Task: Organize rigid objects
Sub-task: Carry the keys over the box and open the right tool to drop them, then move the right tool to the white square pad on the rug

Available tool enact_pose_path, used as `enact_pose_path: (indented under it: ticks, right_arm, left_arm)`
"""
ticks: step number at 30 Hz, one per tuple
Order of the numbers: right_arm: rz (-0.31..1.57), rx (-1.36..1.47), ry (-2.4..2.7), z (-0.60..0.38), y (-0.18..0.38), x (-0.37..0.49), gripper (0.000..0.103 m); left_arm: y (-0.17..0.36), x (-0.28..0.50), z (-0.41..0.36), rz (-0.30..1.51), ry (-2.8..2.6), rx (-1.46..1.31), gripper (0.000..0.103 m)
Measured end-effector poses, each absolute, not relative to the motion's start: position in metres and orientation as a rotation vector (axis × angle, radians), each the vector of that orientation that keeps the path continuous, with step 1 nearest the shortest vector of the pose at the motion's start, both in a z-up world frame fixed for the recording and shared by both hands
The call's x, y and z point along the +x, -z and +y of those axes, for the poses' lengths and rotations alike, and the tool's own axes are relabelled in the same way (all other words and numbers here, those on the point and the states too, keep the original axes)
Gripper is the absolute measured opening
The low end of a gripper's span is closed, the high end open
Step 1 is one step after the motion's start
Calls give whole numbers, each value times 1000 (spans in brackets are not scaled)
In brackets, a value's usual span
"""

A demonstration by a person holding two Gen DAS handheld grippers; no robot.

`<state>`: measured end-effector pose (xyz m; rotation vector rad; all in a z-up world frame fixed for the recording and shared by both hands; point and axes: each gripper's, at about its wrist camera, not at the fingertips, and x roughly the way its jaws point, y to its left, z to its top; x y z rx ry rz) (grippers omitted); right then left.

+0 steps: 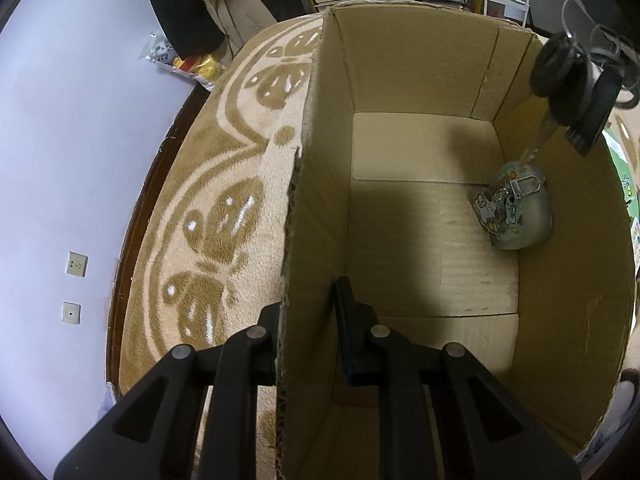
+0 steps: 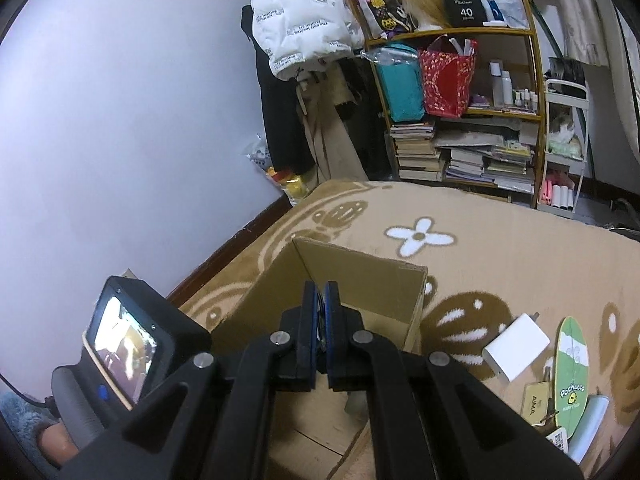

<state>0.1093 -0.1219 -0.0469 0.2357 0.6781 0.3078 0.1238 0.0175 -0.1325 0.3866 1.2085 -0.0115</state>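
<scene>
An open cardboard box [image 1: 424, 216] stands on the patterned rug [image 1: 224, 184]. My left gripper [image 1: 308, 312] straddles the box's left wall, one finger outside and one inside, shut on it. A bunch of keys [image 1: 568, 80] with black fobs hangs over the box's far right corner. It dangles from my right gripper [image 2: 320, 312], whose blue pads are shut on the key ring. A pale green round case [image 1: 516, 208] with cartoon stickers lies on the box floor under the keys. In the right wrist view the box [image 2: 360, 276] sits just below the fingers.
On the rug right of the box lie a white charger [image 2: 516, 346], a green surfboard-shaped item [image 2: 572, 372], a beige tag [image 2: 536, 398] and a pale blue tube [image 2: 588, 424]. A crowded bookshelf [image 2: 460, 128] and hanging coats stand behind. A lilac wall [image 1: 80, 120] borders the rug's left.
</scene>
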Motion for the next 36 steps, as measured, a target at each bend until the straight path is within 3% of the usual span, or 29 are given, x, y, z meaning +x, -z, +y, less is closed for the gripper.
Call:
enact_pose_path:
  ticks: [19, 22, 24, 28, 31, 33, 36]
  right_arm:
    - [727, 211, -269, -129, 60, 116, 6]
    - [709, 186, -236, -135, 53, 117, 24]
    - [689, 164, -190, -145, 48, 118, 48]
    - [684, 189, -131, -170, 45, 122, 54]
    - [690, 193, -91, -187, 46, 126, 73]
    - [696, 208, -74, -198, 49, 129, 93]
    - [700, 229, -62, -211, 54, 130, 101]
  left_arm:
    - [133, 126, 17, 1209, 6, 395, 19]
    - [134, 124, 18, 1209, 6, 394, 19]
    - [133, 124, 17, 1208, 6, 397, 19]
    - [133, 124, 17, 1208, 6, 400, 19]
    - [133, 124, 17, 1208, 6, 399, 19]
    - [133, 124, 17, 1208, 6, 401, 19]
    - [134, 124, 17, 1209, 5, 403, 19]
